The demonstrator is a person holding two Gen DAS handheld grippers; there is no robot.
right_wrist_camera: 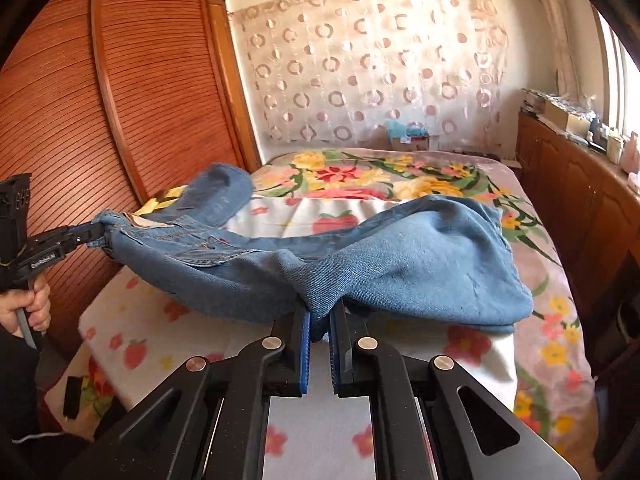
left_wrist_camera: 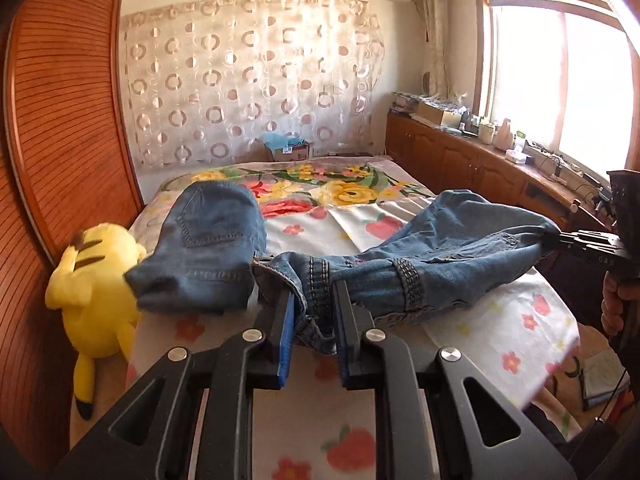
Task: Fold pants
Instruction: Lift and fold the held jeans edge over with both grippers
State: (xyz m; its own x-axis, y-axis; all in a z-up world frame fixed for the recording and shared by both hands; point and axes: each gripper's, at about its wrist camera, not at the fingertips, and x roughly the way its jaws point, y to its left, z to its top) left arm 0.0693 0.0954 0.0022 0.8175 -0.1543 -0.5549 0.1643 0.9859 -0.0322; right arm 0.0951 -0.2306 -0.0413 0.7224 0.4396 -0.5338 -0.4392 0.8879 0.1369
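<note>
1. We see a pair of blue jeans (left_wrist_camera: 432, 264) held up by their near edge over the bed (left_wrist_camera: 312, 224), which has a flowered blanket and a white strawberry-print sheet.
2. Our left gripper (left_wrist_camera: 314, 308) pinches a bunched fold of denim at the waistband, where a belt loop and thick seam stitching show; the blue pads (left_wrist_camera: 286, 340) press the cloth from both sides.
3. Our right gripper (right_wrist_camera: 320, 320) is clamped on a fold of plain denim; its jaws stand almost together with the fabric between them.
4. The stretch of jeans between the two grippers runs sideways across the near part of the bed, roughly parallel to its near edge, sagging a little in the middle.
5. From that stretch one part hangs away toward the far left, ending in a rounded lump (left_wrist_camera: 212, 216) that rests on the sheet; another part bulges on the right and lies on the sheet there (right_wrist_camera: 432, 264).
6. In the right wrist view the left gripper appears at the left edge, a hand (right_wrist_camera: 28, 304) around its handle.
7. A yellow plush toy (left_wrist_camera: 96, 280) lies at the bed's left edge, just beside the jeans, against the slatted wooden wardrobe (left_wrist_camera: 60, 120).
</note>
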